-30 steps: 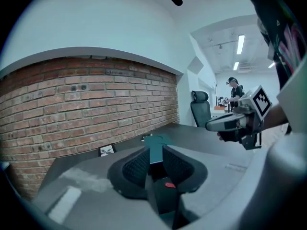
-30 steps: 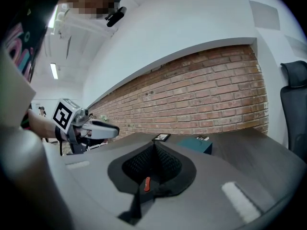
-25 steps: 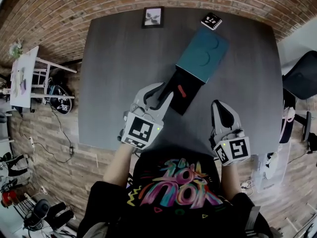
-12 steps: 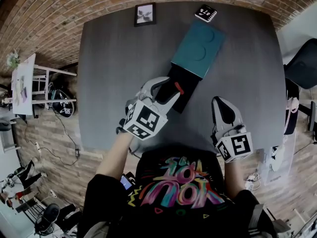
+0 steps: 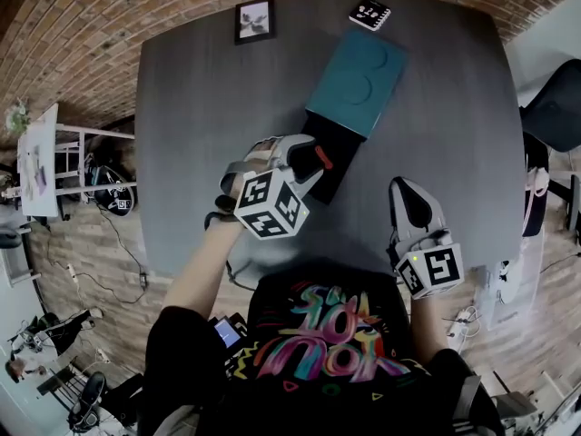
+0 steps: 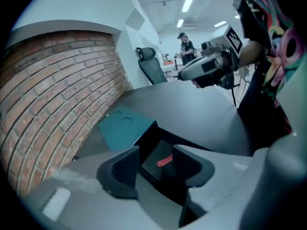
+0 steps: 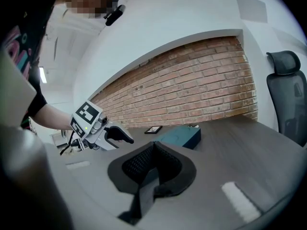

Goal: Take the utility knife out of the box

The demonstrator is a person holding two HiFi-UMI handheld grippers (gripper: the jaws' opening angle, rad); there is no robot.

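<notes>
Above the box [image 5: 356,73] — left gripper [image 5: 302,160] lower, opening, empty.

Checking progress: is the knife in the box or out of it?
In the box: the red knife lies on the black tray slid out from the teal sleeve.

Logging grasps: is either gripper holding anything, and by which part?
Nothing is held. The left gripper has just been opening, jaws apart with the red utility knife between them, ungripped; the right gripper is shut, empty.
</notes>
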